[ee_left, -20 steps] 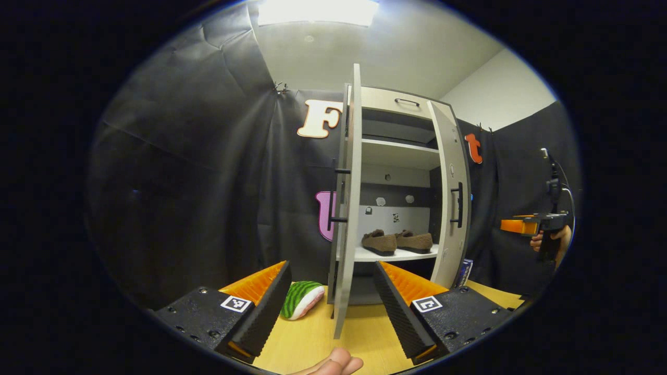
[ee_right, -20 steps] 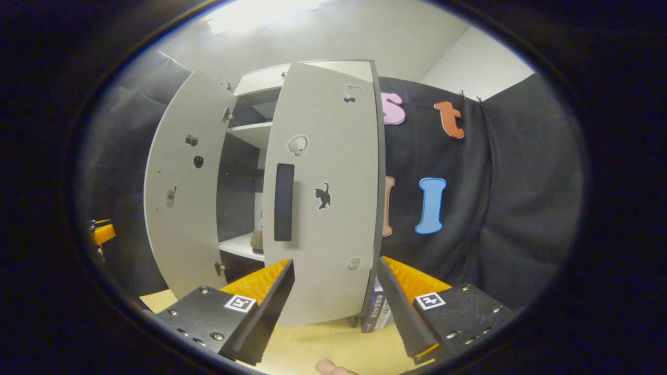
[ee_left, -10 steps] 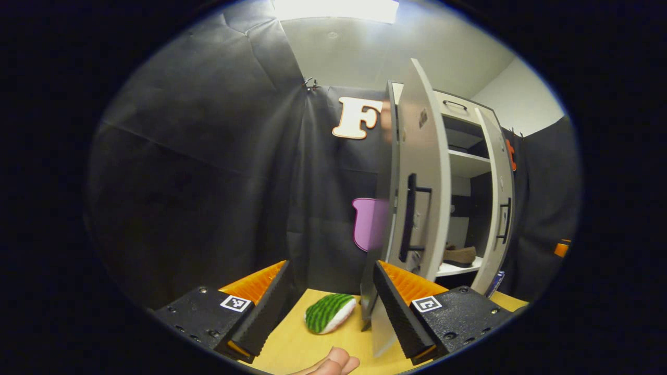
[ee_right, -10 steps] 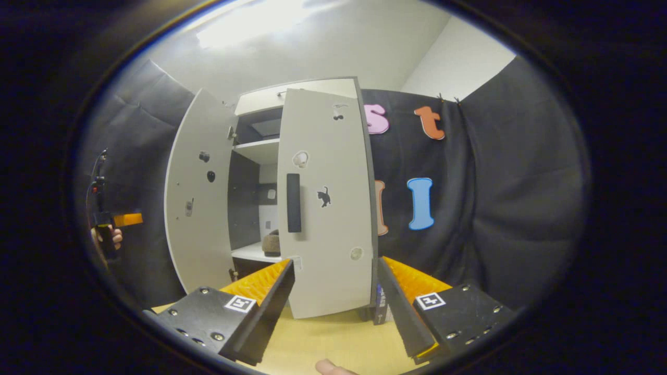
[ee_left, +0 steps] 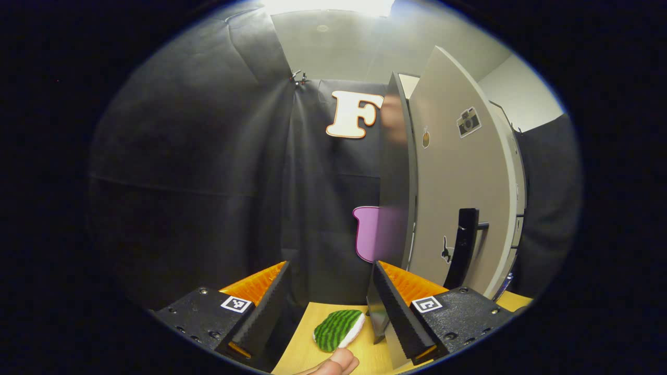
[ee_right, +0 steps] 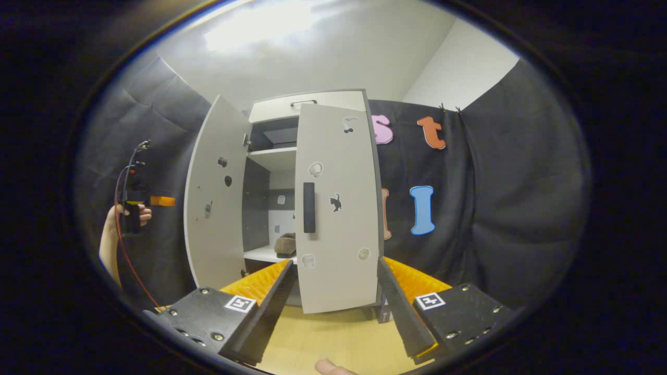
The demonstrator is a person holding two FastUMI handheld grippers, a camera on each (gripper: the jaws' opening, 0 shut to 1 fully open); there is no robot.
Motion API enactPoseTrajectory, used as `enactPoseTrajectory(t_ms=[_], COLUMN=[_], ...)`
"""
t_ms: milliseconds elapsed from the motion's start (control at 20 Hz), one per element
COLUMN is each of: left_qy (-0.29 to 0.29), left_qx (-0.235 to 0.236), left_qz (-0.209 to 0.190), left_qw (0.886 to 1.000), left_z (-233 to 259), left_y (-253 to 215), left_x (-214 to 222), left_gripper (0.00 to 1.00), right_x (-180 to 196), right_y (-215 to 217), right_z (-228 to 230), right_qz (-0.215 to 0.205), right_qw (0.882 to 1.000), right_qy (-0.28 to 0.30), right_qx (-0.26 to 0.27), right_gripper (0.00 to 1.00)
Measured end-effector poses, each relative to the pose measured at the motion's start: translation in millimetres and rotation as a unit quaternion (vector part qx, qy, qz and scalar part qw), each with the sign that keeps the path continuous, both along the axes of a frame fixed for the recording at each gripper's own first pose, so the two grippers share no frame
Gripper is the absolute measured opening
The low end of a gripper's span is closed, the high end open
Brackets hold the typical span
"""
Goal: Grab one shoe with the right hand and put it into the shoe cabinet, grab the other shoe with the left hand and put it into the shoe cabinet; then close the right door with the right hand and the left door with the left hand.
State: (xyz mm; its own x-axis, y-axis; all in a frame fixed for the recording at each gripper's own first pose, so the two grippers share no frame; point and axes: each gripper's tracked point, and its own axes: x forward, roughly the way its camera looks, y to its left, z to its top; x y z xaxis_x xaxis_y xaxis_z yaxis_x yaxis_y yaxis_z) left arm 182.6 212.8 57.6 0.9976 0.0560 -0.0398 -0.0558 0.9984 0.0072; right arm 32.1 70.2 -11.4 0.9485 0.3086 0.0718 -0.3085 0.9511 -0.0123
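In the right gripper view the pale shoe cabinet (ee_right: 307,100) stands with both doors ajar. A brown shoe (ee_right: 285,245) rests on its lower shelf in the gap. The right door (ee_right: 338,229), with its dark handle (ee_right: 309,207), faces my open right gripper (ee_right: 333,307), which is a little short of it. Further left, a hand holds the left gripper (ee_right: 136,207) beside the left door (ee_right: 216,208). In the left gripper view, that left door (ee_left: 453,177) shows its outer face and handle (ee_left: 465,245). My left gripper (ee_left: 331,307) is open, its right finger close to the door's edge.
A green striped watermelon-slice toy (ee_left: 338,329) lies on the wooden table (ee_left: 305,349) between the left gripper's fingers. A small blue box (ee_right: 383,311) stands by the cabinet's right foot. Black cloth walls surround the cabinet. A fingertip (ee_left: 336,362) shows at the bottom edge.
The left gripper has swung round to the outside of the left door, so the shelf and shoes left its view. The right gripper has drawn back from the right door.
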Motion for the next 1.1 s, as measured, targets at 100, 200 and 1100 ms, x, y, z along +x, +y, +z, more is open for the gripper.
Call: enactPoseTrajectory(t_ms=[100,200,1100], left_qy=[0.018,0.03,0.039], left_qx=[-0.012,-0.026,-0.027], left_qz=[-0.021,-0.037,-0.078], left_qw=[1.0,0.999,0.996], left_z=[-8.1,-12.0,-16.9], left_y=[-15.5,-32.0,-111.9], left_x=[13.6,23.0,25.4], left_gripper=[0.94,0.94,0.94], right_x=[-5.8,-9.5,-9.3], right_y=[-2.3,1.5,-33.6], right_z=[-1.6,-5.5,-25.7], right_qz=[-0.011,-0.007,-0.045], right_qw=[1.0,1.0,0.999], right_qy=[-0.002,-0.001,0.011], right_qx=[0.001,-0.001,0.0], right_gripper=[0.95,0.95,0.93])
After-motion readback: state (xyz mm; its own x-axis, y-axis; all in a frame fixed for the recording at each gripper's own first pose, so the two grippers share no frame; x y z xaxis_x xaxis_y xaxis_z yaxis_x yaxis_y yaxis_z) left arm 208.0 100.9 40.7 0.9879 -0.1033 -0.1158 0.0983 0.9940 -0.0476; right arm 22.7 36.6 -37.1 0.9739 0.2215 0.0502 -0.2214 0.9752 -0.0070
